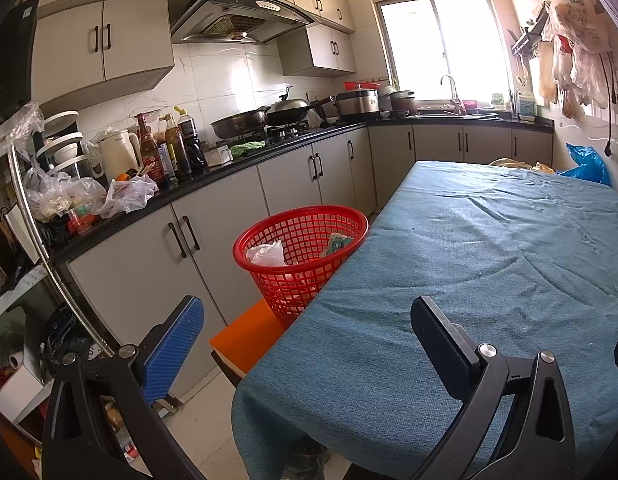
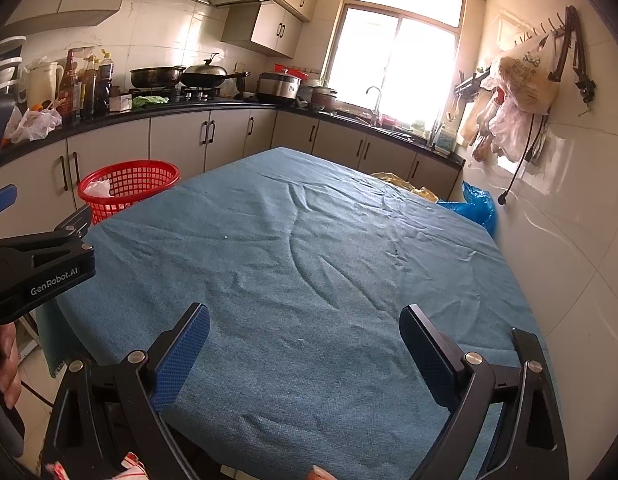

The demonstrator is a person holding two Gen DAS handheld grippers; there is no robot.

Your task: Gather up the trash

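Note:
A red mesh basket [image 1: 305,252] stands on an orange stool [image 1: 249,336] at the left edge of the table with the blue cloth [image 1: 489,280]. It holds a white crumpled wrapper [image 1: 267,254] and a greenish packet [image 1: 339,244]. The basket also shows in the right wrist view [image 2: 129,188]. My left gripper [image 1: 305,340] is open and empty, over the table's near left corner, a short way in front of the basket. My right gripper [image 2: 305,340] is open and empty above the near edge of the cloth [image 2: 309,260]. The left gripper's body [image 2: 41,264] shows at the left of the right wrist view.
A black counter [image 1: 229,168] with bottles, plastic bags, pans and a cooker runs along the left wall to the sink under the window. A blue plastic bag [image 2: 475,206] and a yellow bag [image 2: 397,182] lie past the table's far right corner. Bags hang on the right wall [image 2: 521,80].

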